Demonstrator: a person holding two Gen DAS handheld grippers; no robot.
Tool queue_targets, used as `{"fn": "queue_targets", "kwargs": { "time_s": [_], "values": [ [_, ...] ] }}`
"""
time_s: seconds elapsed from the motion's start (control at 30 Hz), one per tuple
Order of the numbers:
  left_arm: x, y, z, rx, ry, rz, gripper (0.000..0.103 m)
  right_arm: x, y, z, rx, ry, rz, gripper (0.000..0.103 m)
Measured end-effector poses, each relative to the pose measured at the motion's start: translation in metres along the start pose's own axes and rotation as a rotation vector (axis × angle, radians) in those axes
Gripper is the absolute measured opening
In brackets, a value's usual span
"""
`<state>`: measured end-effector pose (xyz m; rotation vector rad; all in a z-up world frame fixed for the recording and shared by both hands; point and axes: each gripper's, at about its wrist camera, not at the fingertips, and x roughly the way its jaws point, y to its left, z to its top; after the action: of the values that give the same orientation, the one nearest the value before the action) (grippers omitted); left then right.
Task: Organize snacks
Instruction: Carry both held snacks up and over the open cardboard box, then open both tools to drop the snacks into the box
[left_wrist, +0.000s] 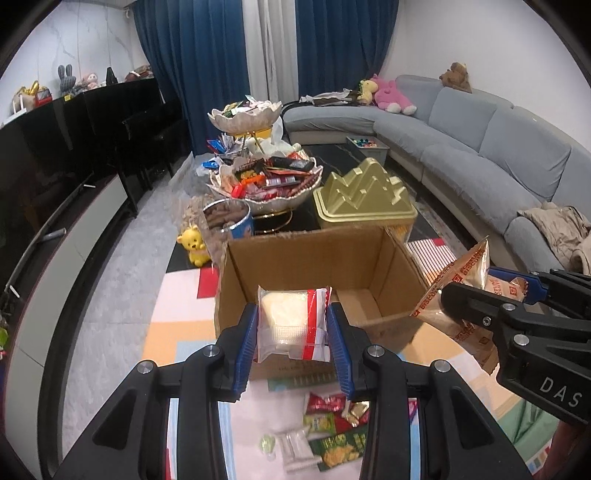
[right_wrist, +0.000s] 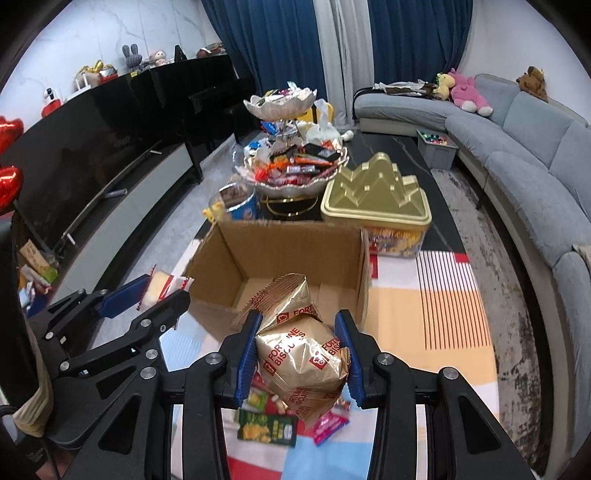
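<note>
Snacks held over open cardboard box (left_wrist: 317, 266), clear cake pack (left_wrist: 291, 323) clamped in left gripper (left_wrist: 291, 332), gold biscuit bag (right_wrist: 303, 354) pinched by right gripper (right_wrist: 301, 350), loose packets (left_wrist: 332, 432) scattered on mat below, gold tin (left_wrist: 364, 201) and candy bowls (left_wrist: 266, 181) behind box.

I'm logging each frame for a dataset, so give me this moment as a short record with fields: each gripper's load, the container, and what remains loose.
left gripper: shut on clear cake packet, held in front of the box
right gripper: shut on gold biscuit pack
cardboard box: open, looks empty
loose snacks: on the mat below the grippers
behind box: gold tin, tiered snack tray
</note>
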<state>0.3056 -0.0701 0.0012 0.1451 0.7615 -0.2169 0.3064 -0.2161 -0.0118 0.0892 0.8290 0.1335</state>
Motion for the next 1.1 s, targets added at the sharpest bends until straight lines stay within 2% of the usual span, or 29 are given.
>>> {"fn": "queue_targets", "kwargs": {
  "time_s": [0.33,0.87,1.1],
  "values": [
    [0.032,0.010,0.025,-0.008,0.013,0.006,0.037,0.019,0.001,0.029,-0.009,-0.012,-0.016,0.042],
    [0.078,0.019,0.034,-0.035,0.069,-0.007,0.039,0.066,-0.002,0.048,-0.022,0.027,-0.042,0.042],
    [0.088,0.024,0.035,-0.046,0.081,-0.002,0.045,0.082,-0.002,0.051,-0.035,0.052,-0.029,0.043]
  ]
}}
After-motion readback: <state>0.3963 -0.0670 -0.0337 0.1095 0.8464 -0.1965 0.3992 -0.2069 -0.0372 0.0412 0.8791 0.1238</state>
